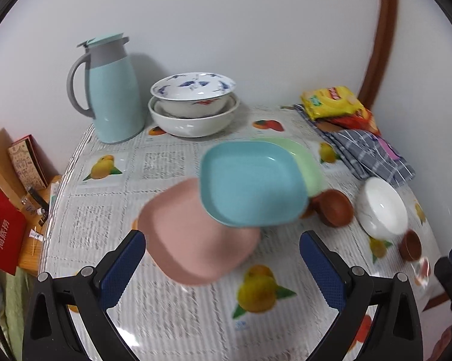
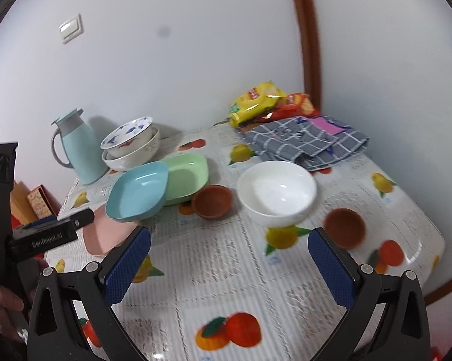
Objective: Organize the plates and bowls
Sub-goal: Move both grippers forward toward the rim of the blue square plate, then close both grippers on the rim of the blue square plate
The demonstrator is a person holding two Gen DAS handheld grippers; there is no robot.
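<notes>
Blue plate [image 1: 253,185] tilts, propped across pink plate [image 1: 196,234] and green plate [image 1: 301,156].

A pink plate [image 1: 196,234] is seen between the left jaws, overlapped by a tilted blue plate [image 1: 253,183] resting on a green plate [image 1: 304,156] beyond them.

Occlusions, blur and cut-offs noted

Pink plate [image 1: 196,234] is smeared by motion and partly covered by the blue plate [image 1: 253,183]; green plate [image 1: 304,156] is mostly hidden behind it. Printed text on the surface [image 1: 162,162] cannot be read. Left tool [image 2: 45,231] is cut off at the right wrist view's edge.
</notes>
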